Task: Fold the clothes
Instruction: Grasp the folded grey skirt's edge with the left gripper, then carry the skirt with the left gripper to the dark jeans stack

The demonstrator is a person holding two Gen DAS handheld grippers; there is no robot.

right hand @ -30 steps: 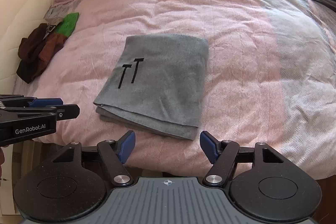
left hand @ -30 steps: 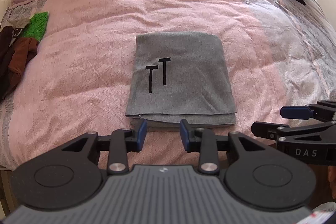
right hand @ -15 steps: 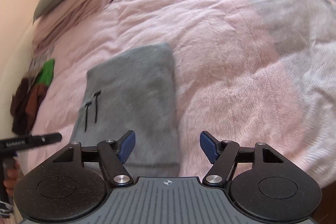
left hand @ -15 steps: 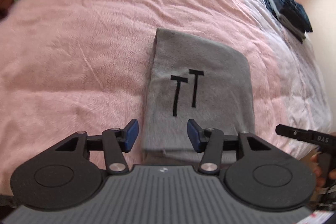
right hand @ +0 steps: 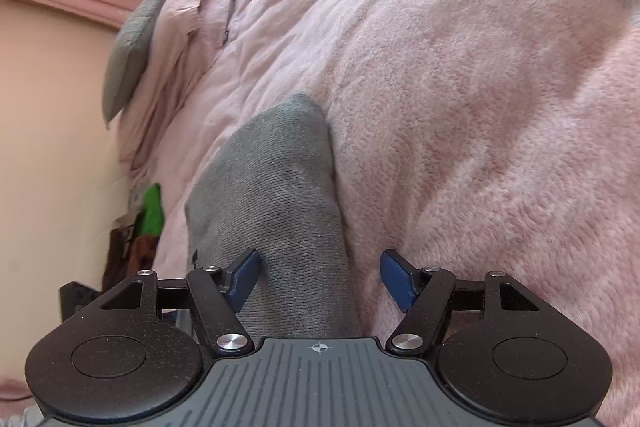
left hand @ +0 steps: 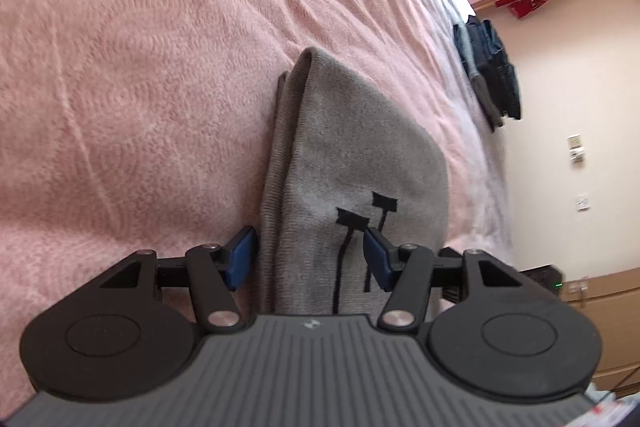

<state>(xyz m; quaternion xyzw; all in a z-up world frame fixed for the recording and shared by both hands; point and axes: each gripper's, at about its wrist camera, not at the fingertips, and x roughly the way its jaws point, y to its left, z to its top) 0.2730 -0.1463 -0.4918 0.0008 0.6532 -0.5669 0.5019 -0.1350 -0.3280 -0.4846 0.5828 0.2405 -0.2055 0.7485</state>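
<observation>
A folded grey garment (left hand: 360,155) with two black T marks lies on the pink bedspread (left hand: 140,67). My left gripper (left hand: 310,259) hangs low over the garment's left edge, its jaws opening; the layered edge lies between the blue pads, which do not press on it. In the right wrist view the same grey garment (right hand: 276,195) shows from its other side. My right gripper (right hand: 320,279) stands wide open astride the garment's right edge, one pad over the cloth, the other over the bedspread (right hand: 460,107).
A stack of folded dark blue clothes (left hand: 490,71) sits at the bed's far side. A grey pillow (right hand: 132,43) and pink pillows lie at the head. A heap of brown and green clothes (right hand: 140,231) rests near the wall.
Both grippers have sunk towards the garment and rolled, so the bed now looks tilted. The left jaws have spread wider. Each gripper now straddles one side edge of the garment.
</observation>
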